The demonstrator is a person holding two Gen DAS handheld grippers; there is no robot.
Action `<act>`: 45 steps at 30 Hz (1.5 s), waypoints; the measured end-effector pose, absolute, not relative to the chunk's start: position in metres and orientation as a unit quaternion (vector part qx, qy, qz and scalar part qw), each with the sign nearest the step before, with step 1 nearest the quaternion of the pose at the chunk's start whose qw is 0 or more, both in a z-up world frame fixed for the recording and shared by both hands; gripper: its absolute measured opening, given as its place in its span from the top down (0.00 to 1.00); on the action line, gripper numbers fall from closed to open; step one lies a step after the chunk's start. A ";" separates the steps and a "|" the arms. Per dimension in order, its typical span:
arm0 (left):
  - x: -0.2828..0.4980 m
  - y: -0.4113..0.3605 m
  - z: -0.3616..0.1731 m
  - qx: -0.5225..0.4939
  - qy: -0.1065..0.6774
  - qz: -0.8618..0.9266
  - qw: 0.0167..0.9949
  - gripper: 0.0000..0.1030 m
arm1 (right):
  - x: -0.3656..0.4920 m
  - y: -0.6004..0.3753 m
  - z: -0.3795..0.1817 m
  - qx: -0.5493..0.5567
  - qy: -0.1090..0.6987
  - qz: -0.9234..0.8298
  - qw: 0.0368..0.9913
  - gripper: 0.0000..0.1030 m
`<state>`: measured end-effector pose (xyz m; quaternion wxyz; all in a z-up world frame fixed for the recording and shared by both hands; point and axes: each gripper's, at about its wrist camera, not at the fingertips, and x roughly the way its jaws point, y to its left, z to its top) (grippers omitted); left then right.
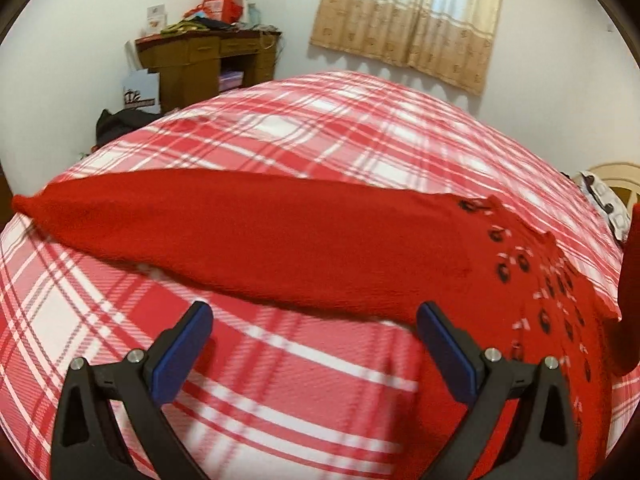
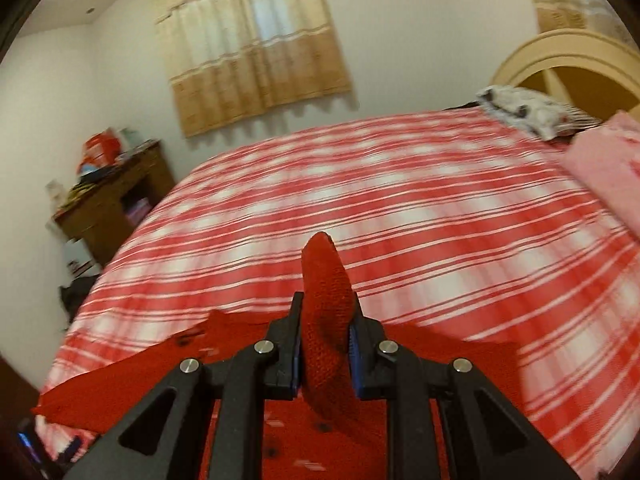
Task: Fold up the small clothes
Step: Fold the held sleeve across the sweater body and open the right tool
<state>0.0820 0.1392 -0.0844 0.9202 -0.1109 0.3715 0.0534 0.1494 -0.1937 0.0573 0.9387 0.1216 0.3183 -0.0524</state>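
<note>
Red-and-white plaid covers the bed (image 1: 320, 140) from edge to edge, pale walls behind, a beige curtain (image 1: 408, 20) over the window. On the bed lies the red knitted sweater (image 1: 280, 240), one sleeve stretched out long to the left, the body with its small dark-and-white pattern running off to the right. Left gripper (image 1: 316, 340) hovers just short of that sleeve, fingers (image 1: 188, 344) spread wide, nothing between them, plaid sheet showing in the gap. Over in the right wrist view, the right gripper (image 2: 326, 344) has its fingers pressed tight on a fold of the sweater (image 2: 326, 320), a red knit tip poking up past them, the rest of the garment trailing below and to the left. Far corner: a brown wooden desk (image 1: 200, 60) piled with red bags and clutter, well clear. At the bed's head, a patterned pillow (image 2: 524, 110), a pink cloth (image 2: 608, 164) beside it, and a cream arched headboard (image 2: 568, 52).
</note>
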 end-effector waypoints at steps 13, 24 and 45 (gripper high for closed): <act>0.083 0.154 -0.105 -0.130 0.364 0.056 0.921 0.00 | 0.198 -0.032 -0.036 0.133 0.395 0.082 0.906 0.82; 0.082 0.152 -0.107 -0.124 0.361 0.058 0.922 0.00 | 0.199 0.005 -0.091 0.121 0.439 0.137 0.880 0.74; 0.086 0.144 -0.111 -0.091 0.370 0.077 0.921 0.00 | 0.178 0.030 -0.085 0.072 0.443 0.190 0.873 0.61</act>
